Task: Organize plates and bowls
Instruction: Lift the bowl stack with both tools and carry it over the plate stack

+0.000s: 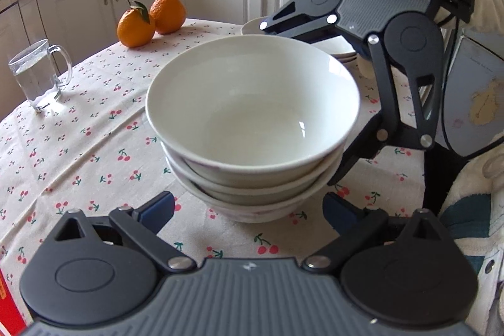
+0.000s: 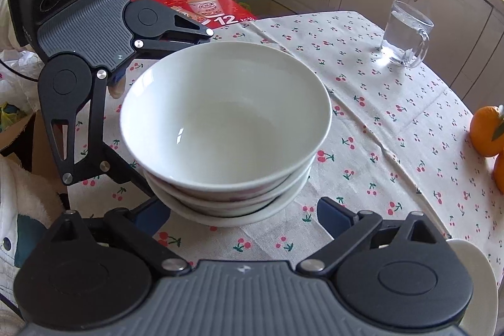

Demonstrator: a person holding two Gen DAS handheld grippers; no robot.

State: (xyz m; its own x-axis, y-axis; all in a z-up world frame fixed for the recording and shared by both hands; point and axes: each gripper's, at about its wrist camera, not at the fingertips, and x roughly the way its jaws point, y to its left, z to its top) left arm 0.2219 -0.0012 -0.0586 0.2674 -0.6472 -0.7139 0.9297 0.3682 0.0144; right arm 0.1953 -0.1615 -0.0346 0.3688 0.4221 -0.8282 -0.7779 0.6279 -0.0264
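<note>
Stack of three nested white ceramic bowls point(image 1: 252, 128) standing on the round desk, which is covered by a cream cloth printed with red cherries point(image 1: 78, 147). The left gripper point(image 1: 249, 210) and the right gripper point(image 2: 244, 214) approach the stack from opposite sides, each pointing steeply downward. In both wrist views the blue-padded jaws stand spread wide on either flank of the lowest bowl, with nothing pinched; whether any pad already touches the porcelain cannot be told. Each view also shows the opposing tool across the stack: the right gripper point(image 1: 327, 103) appears at upper right, one of its fingers reaching over the far rim and the other running down beside the stack wall.

The step in hand appears to be a two-handed lift of the whole stack. To do it well, both pairs of jaws should probably settle low, under the flare of the bottom bowl, so the load rests on the pads and does not depend on a squeeze against glazed, slippery walls. The two tools should rise together and level; a lag on one side would tilt the stack and let the upper bowls slide.

Surroundings: a clear glass mug holding water point(image 1: 39, 74) and two oranges, one with a leaf point(image 1: 149, 19), stand well apart from the stack. White plates point(image 1: 340, 51) lie behind it, partly hidden by the right tool, and a white plate rim point(image 2: 478, 270) shows at the desk edge. A lift path should avoid these.
</note>
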